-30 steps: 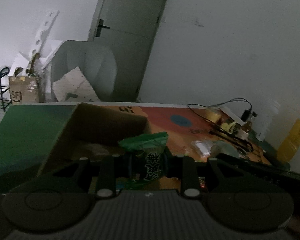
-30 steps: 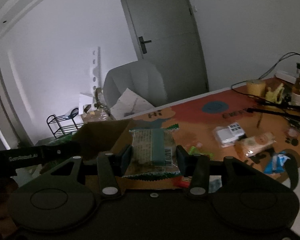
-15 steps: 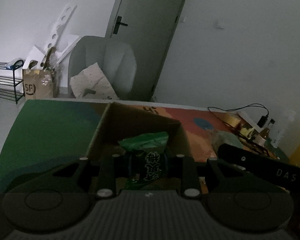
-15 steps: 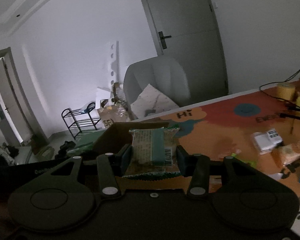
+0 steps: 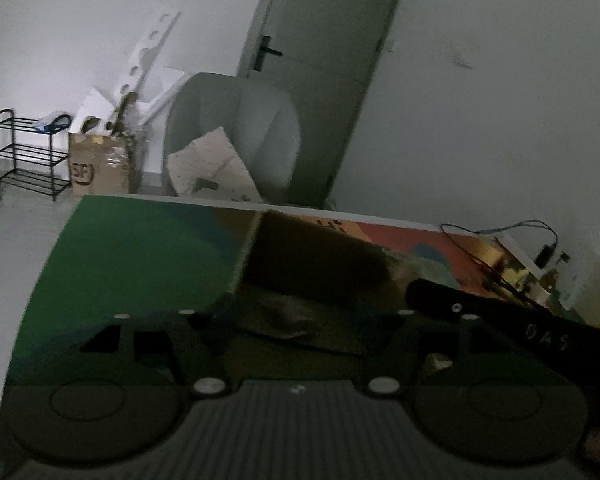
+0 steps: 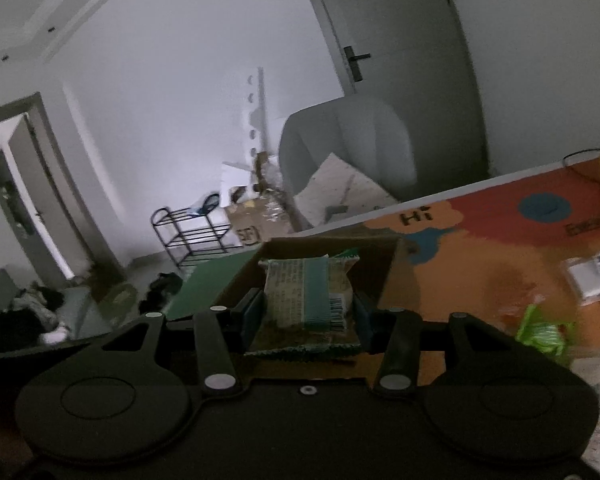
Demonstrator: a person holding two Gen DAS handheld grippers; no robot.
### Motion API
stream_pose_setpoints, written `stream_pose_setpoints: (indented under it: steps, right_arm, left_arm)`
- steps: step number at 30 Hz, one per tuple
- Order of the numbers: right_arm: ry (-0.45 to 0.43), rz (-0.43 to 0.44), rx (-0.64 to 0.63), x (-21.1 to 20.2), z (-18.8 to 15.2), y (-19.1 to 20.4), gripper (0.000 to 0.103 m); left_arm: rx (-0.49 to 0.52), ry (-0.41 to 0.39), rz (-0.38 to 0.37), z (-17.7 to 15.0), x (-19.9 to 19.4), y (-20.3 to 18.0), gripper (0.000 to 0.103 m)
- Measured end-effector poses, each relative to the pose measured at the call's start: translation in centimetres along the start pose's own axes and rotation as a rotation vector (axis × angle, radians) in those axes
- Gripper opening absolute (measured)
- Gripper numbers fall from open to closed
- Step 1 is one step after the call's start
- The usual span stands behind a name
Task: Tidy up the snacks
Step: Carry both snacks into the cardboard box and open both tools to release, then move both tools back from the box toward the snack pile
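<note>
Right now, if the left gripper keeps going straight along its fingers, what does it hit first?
Probably the cardboard box: the open left gripper points into its dim interior, likely toward the far wall. Depth is unclear.

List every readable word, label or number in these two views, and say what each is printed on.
"SF": cardboard box on the floor.
"Hi": table mat.
"DAS": other gripper's black body.
Snack packet: print and barcode too blurred to read.
White packet: label unreadable.

A dim room with plain white walls and a closed grey door with a dark lever handle. A pale grey upholstered armchair stands before it, beside a brown cardboard carton and a black wire shoe rack on the pale floor. An open doorway shows on the left of the right wrist view.
</note>
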State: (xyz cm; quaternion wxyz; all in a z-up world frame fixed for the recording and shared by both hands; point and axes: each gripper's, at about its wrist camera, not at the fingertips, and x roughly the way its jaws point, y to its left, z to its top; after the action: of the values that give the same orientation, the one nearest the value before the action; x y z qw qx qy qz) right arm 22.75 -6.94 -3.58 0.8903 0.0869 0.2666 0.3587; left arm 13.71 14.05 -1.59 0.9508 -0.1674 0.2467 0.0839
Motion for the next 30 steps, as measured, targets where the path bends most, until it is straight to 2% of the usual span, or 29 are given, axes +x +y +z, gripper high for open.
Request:
stream_pose_setpoints:
  steps: [6, 12, 15, 30]
  right_arm:
    - [-0.024, -0.007, 0.031, -1.3, 0.3, -1.1, 0.076]
    - [-0.036, -0.060, 0.045, -2.9, -0.2, -2.3, 0.095]
    - [-0.045, -0.120, 0.014, -3.5, -0.6, -2.5, 0.102]
    - [-0.032, -0.231, 0.041, -6.7, -2.6, -5.7, 0.103]
  left_arm:
    - [-0.004, -0.017, 0.034, -0.1, -0.4, 0.3, 0.089]
    - [0.013, -0.008, 0.045, -0.4, -0.3, -0.6, 0.099]
    - [0.015, 0.009, 0.048, -0.5, -0.3, -0.9, 0.100]
    - [0.066, 0.030, -0.008, -2.0, -1.0, -3.9, 0.103]
